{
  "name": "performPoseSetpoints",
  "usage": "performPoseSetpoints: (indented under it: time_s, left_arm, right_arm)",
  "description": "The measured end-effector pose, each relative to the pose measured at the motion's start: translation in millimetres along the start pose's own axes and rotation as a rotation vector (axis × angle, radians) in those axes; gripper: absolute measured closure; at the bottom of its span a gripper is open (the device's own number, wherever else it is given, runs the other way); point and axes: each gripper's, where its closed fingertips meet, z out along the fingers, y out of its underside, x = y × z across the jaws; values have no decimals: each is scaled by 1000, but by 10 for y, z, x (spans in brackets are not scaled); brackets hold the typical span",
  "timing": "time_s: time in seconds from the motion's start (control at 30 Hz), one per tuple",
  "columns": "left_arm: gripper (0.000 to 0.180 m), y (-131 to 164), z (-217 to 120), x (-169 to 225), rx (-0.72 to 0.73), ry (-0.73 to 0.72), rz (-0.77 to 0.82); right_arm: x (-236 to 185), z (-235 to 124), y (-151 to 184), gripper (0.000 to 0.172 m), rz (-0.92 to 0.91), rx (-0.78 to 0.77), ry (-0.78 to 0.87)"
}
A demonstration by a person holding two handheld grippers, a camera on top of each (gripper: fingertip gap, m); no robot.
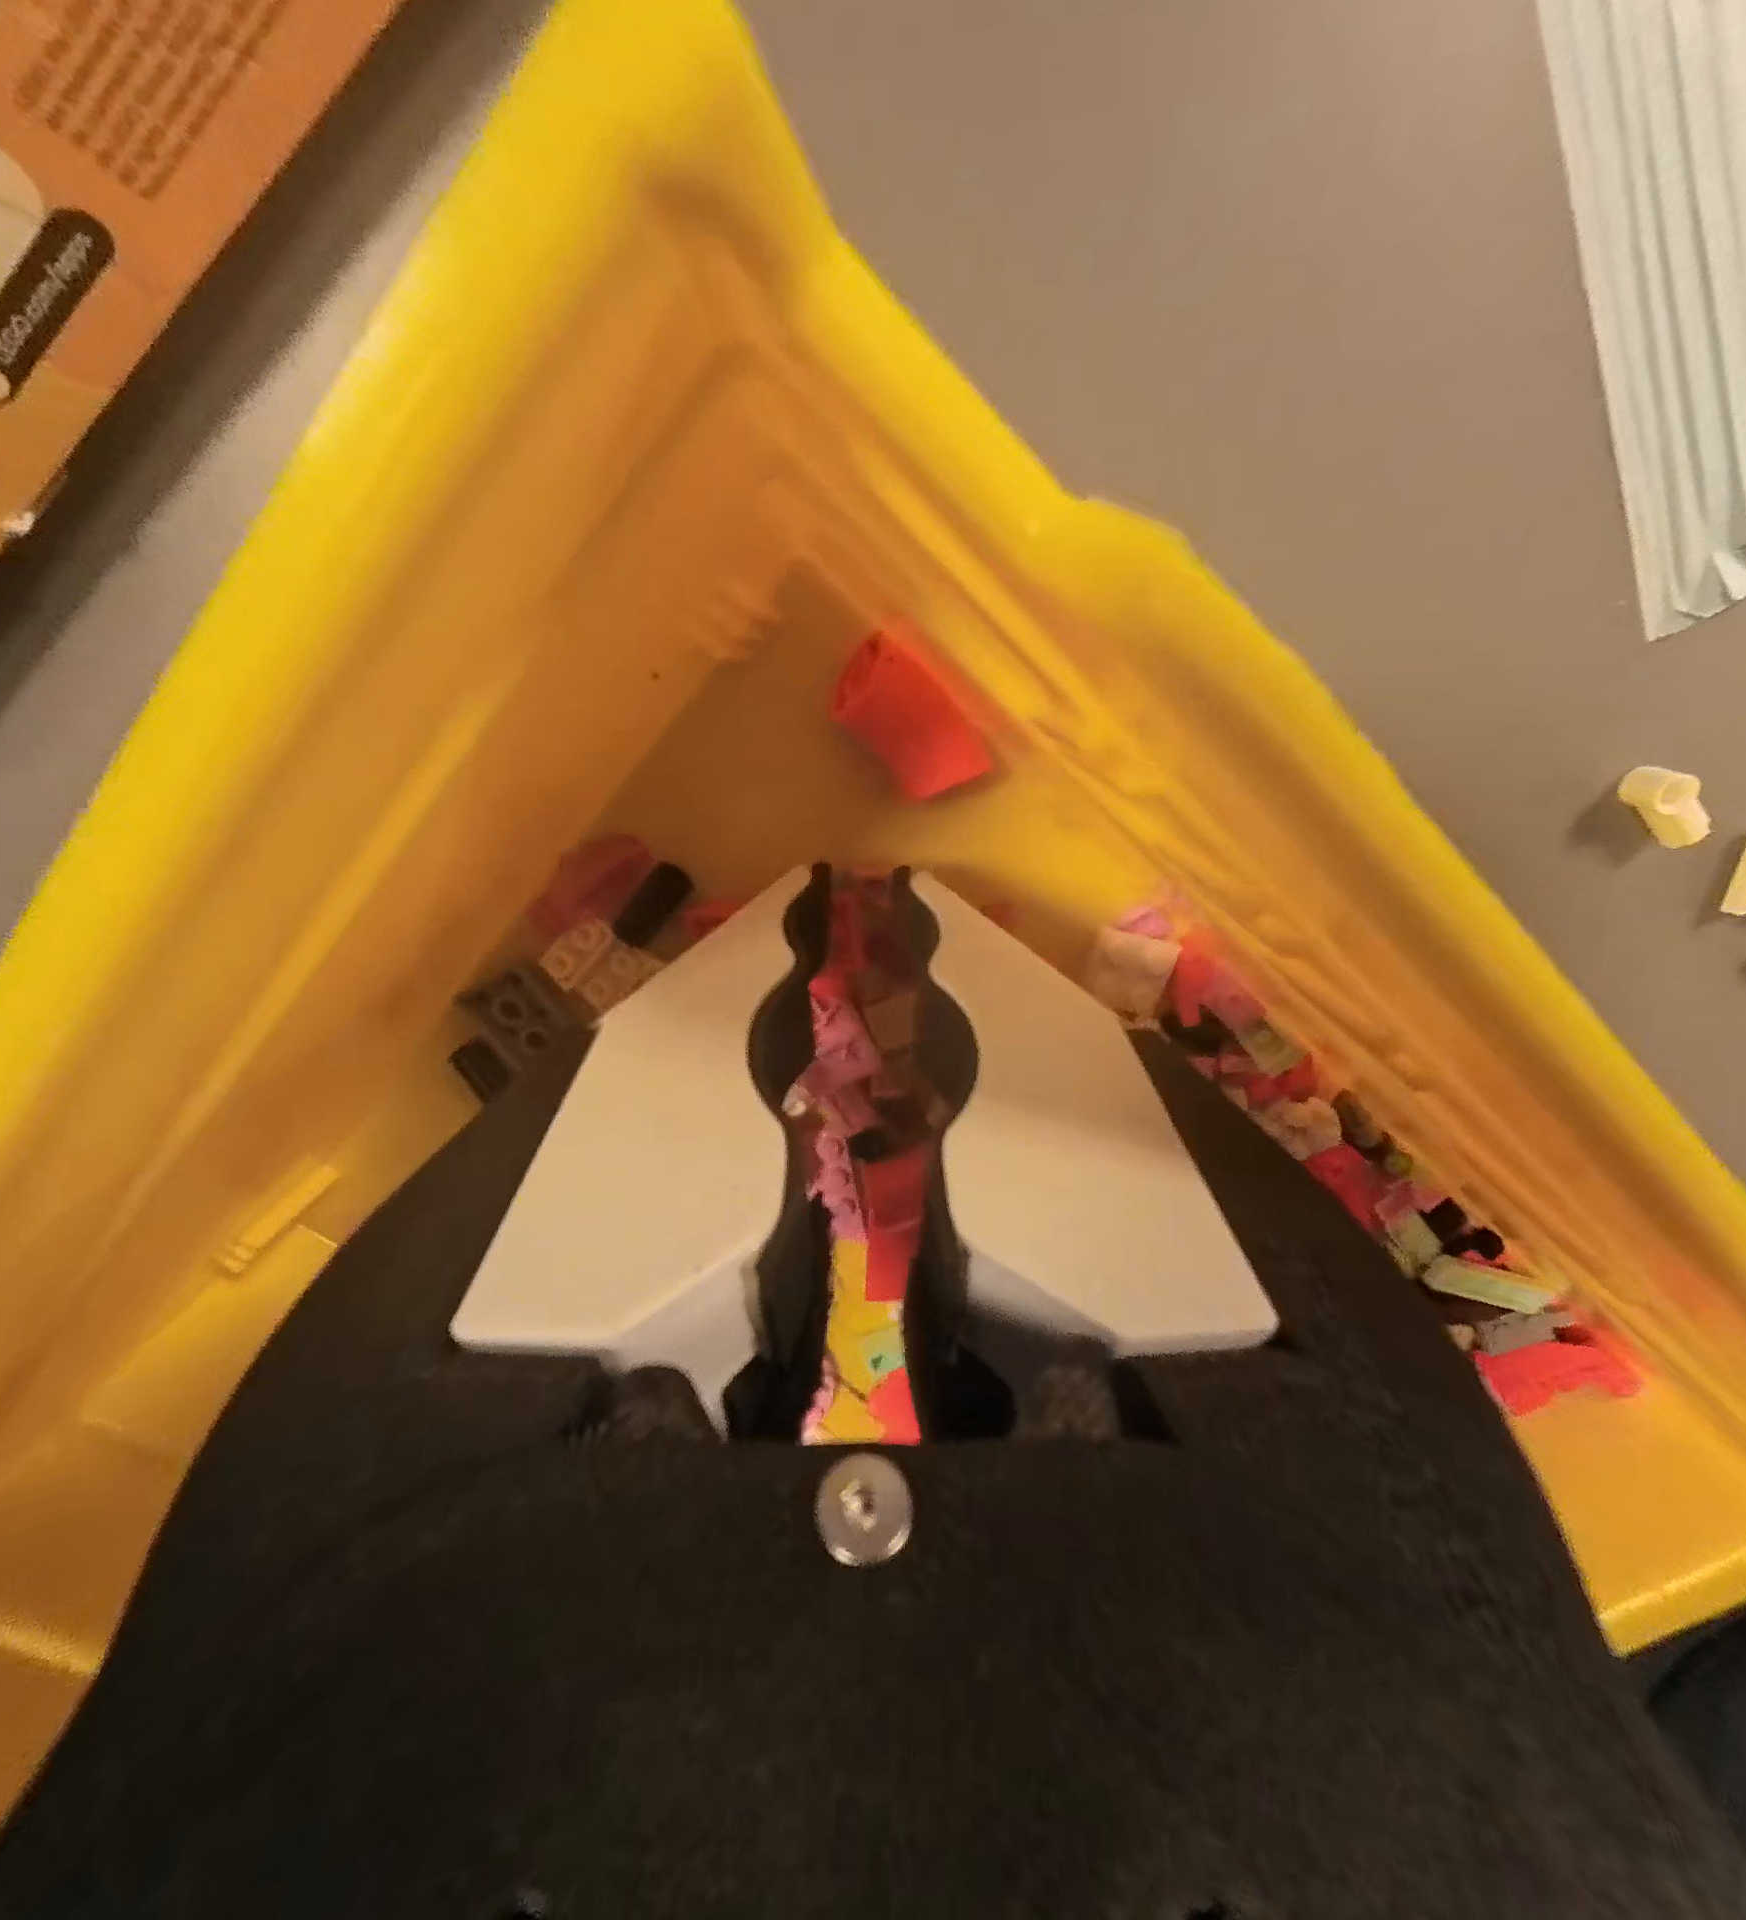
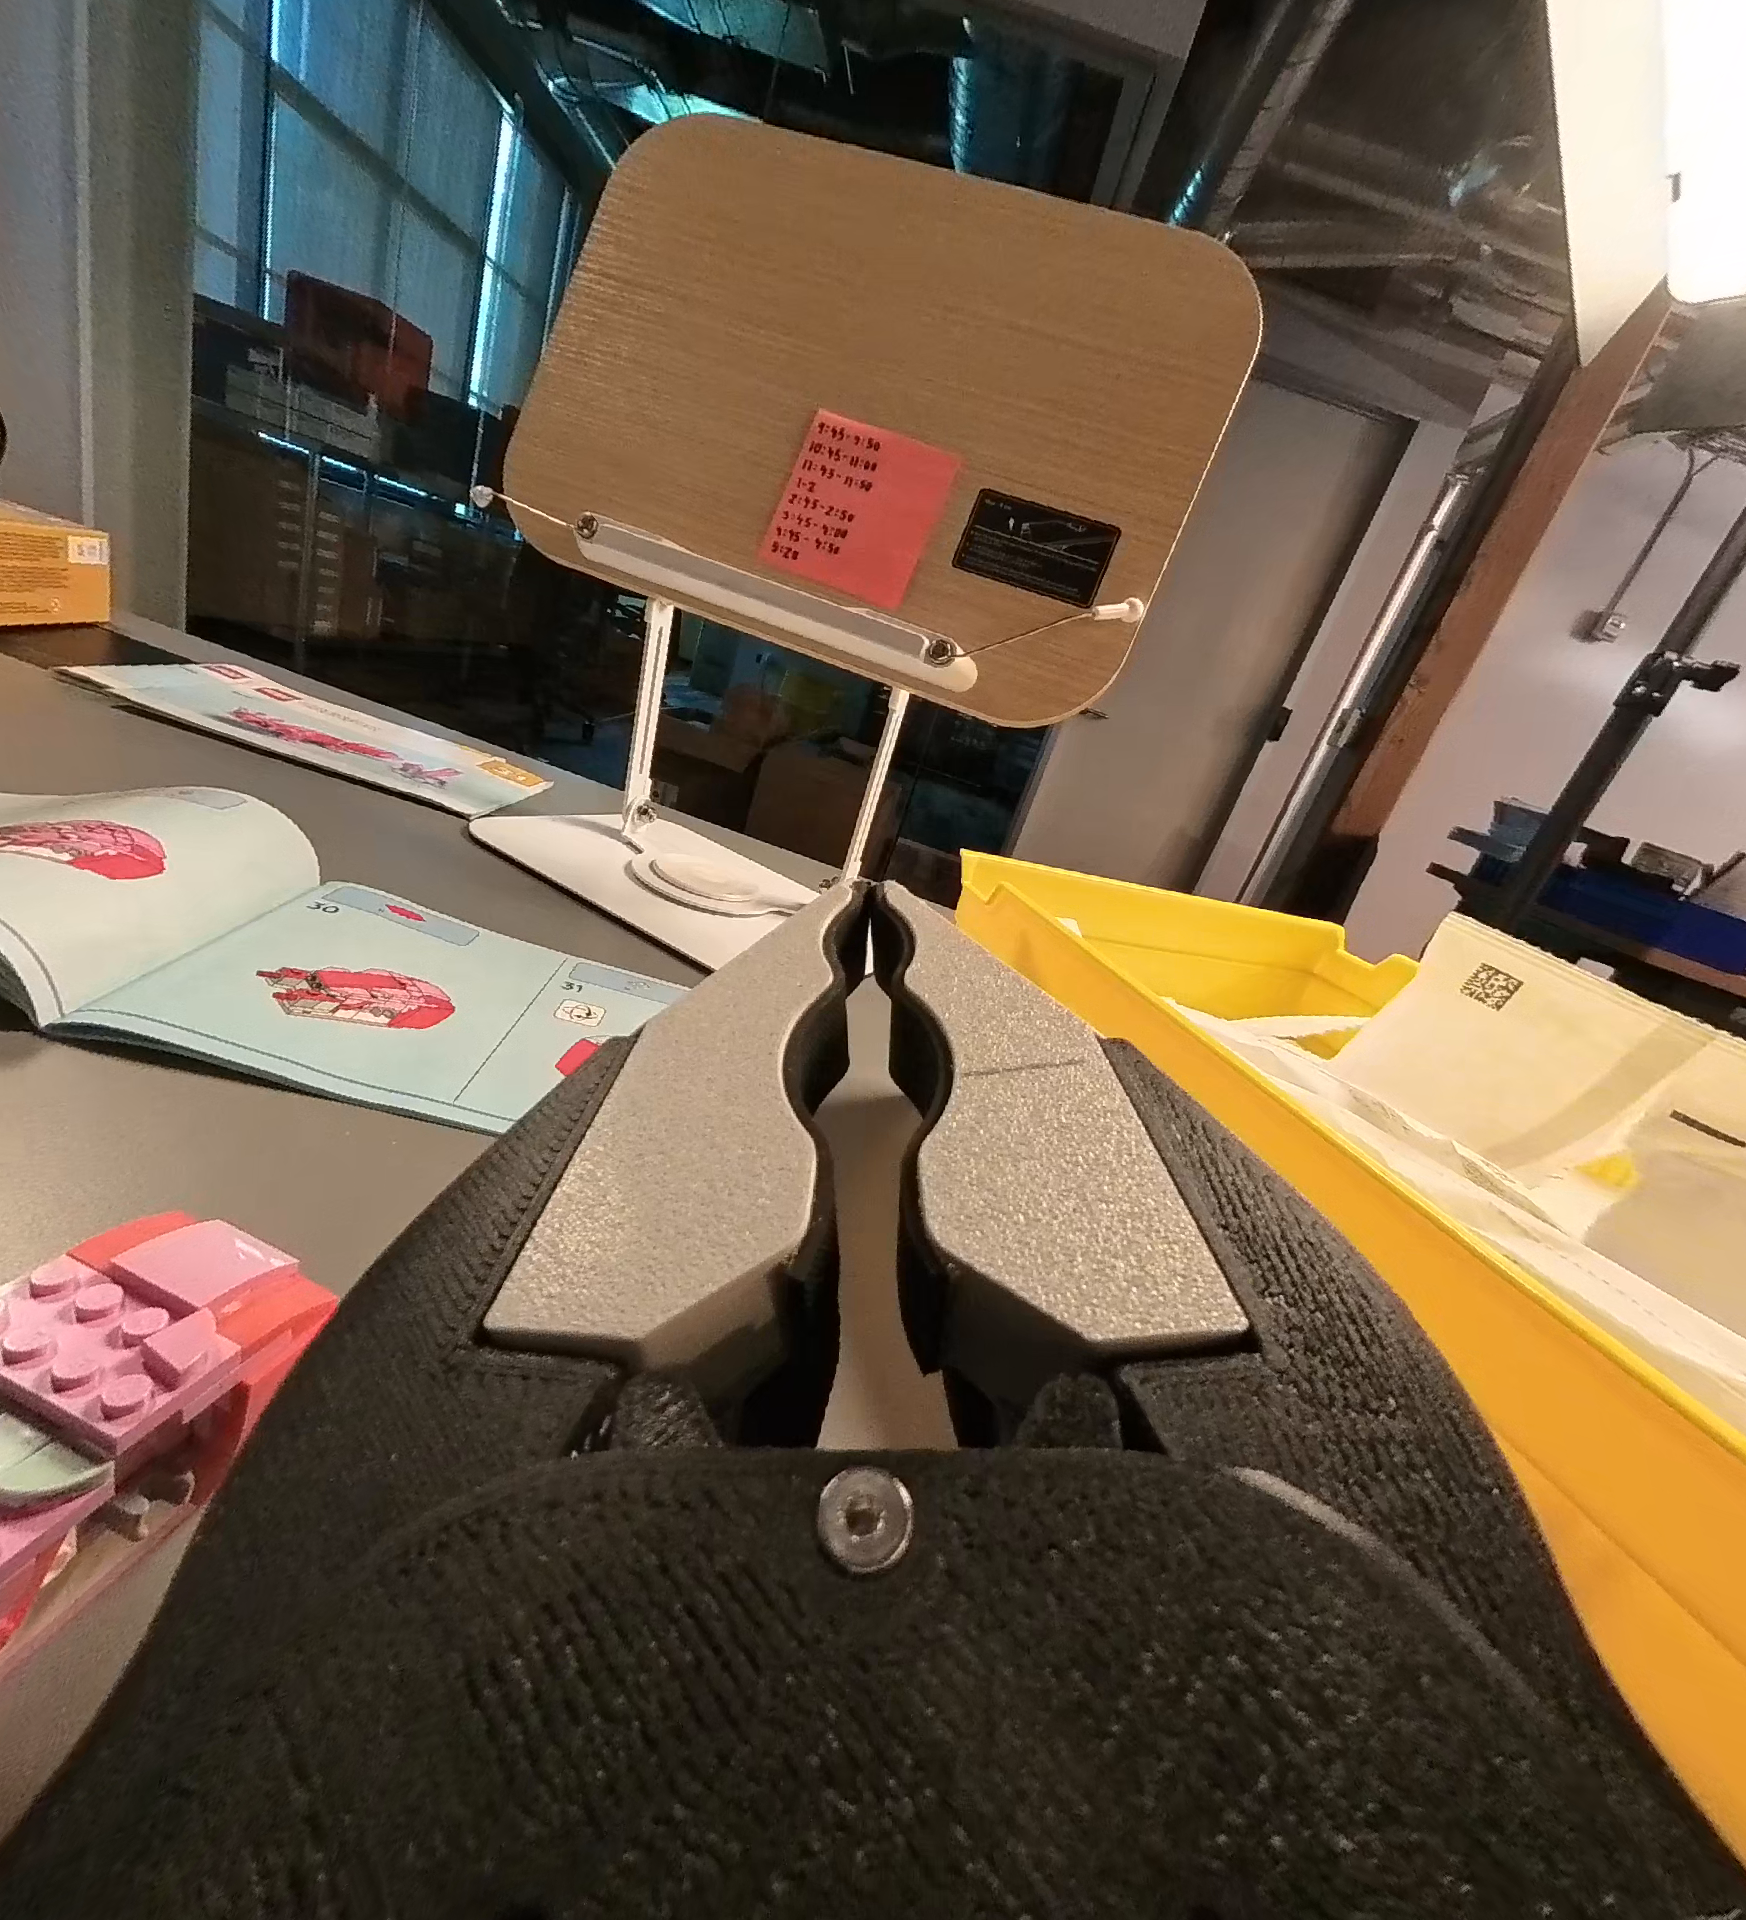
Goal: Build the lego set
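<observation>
Closest to my lens, my left tongs (image 1: 861, 883) reach deep into a yellow bin (image 1: 433, 727), jaws a narrow slit apart over a heap of pink, red and brown bricks (image 1: 864, 1143). Whether the tips pinch one I cannot tell, it's too blurred. A lone red brick (image 1: 908, 717) lies beyond them. Such pieces look light, hard and slick, best taken across flat sides. My right tongs (image 2: 867, 891) are pressed together on nothing above the table (image 2: 121, 1143), between an open booklet (image 2: 225, 935) and a yellow tray of paper bags (image 2: 1264, 1195)
</observation>
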Motion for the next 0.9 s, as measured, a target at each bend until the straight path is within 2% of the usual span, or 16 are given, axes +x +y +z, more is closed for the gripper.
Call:
performPoseSetpoints:
  time_s: [0.53, 0.63, 0.73, 0.8, 0.9]
  left_arm:
    - [173, -41, -84, -36, 57, -19, 49]
    - [173, -184, -373, -95, 172, -26, 23]
    - [173, -341, -873, -28, 352, -27, 24]
    - [173, -430, -1307, 191, 522, 1, 56]
    - [173, -467, -1930, 729, 801, 49, 167]
  right_arm:
    - [-13, -1, -4, 172, 0, 2, -7]
    - [-13, -3, -5, 172, 0, 2, -7]
    - [-10, -1, -3, 172, 1, 1, -5]
    - [-7, 0, -4, 172, 1, 1, -3]
    - [-14, -2, -10, 172, -2, 3, -4]
